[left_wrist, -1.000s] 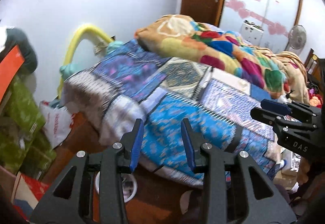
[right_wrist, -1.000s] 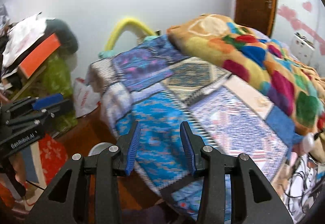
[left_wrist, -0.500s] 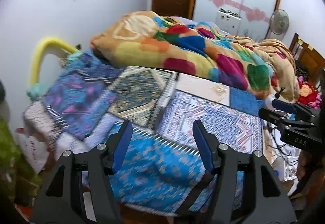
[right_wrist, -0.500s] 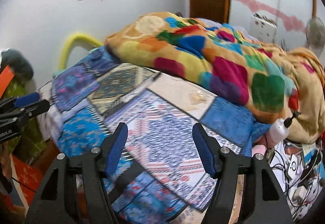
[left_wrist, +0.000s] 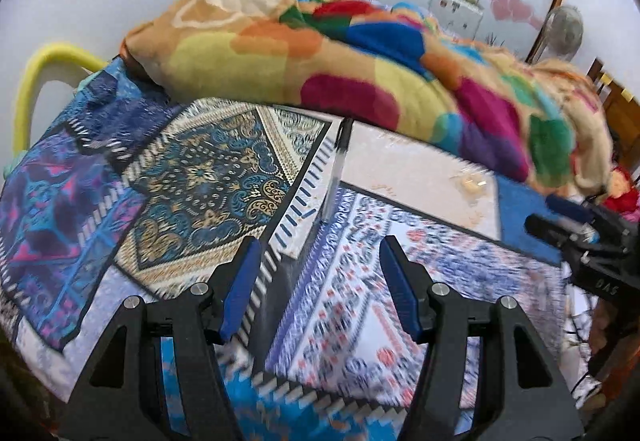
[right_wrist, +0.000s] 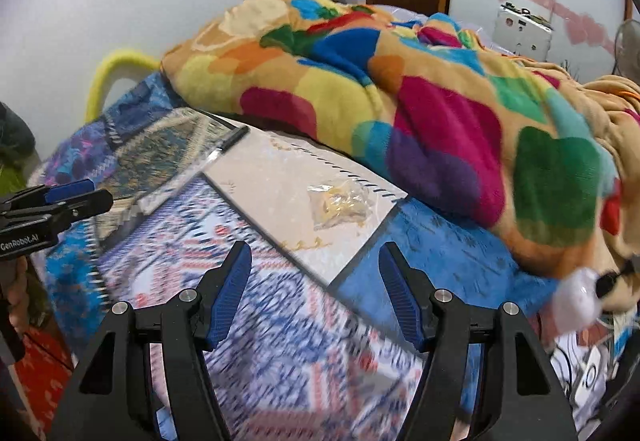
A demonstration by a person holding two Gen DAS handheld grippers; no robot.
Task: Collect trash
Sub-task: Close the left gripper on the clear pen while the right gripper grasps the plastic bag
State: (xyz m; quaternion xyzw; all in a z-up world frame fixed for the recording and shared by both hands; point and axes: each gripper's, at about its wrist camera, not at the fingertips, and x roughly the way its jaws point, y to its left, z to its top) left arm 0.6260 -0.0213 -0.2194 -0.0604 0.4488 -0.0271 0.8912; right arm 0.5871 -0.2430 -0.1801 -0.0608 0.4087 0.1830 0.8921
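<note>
A crumpled clear plastic wrapper (right_wrist: 340, 203) with yellowish bits lies on the cream patch of the patchwork bed sheet (right_wrist: 288, 321). It shows small and blurred as the wrapper (left_wrist: 470, 181) in the left wrist view. A pen (left_wrist: 336, 169) with a clear barrel and black cap lies on the sheet left of it; the right wrist view shows this pen (right_wrist: 224, 147) too. My left gripper (left_wrist: 319, 245) hangs open above the sheet, short of the pen, with nothing between its fingers. My right gripper (right_wrist: 315, 247) is open and empty, just short of the wrapper.
A thick multicoloured blanket (right_wrist: 400, 89) is heaped along the far side of the bed. A yellow tube (left_wrist: 32, 81) arches at the bed's left corner. A white bottle (right_wrist: 576, 297) and tangled cables (right_wrist: 592, 373) sit off the bed's right edge. A fan (left_wrist: 564, 31) stands at the back.
Both grippers have swung from the bed's near corner over the sheet toward the blanket and dropped lower. Both pairs of jaws stand wider than a second ago. Pen and wrapper have come into view.
</note>
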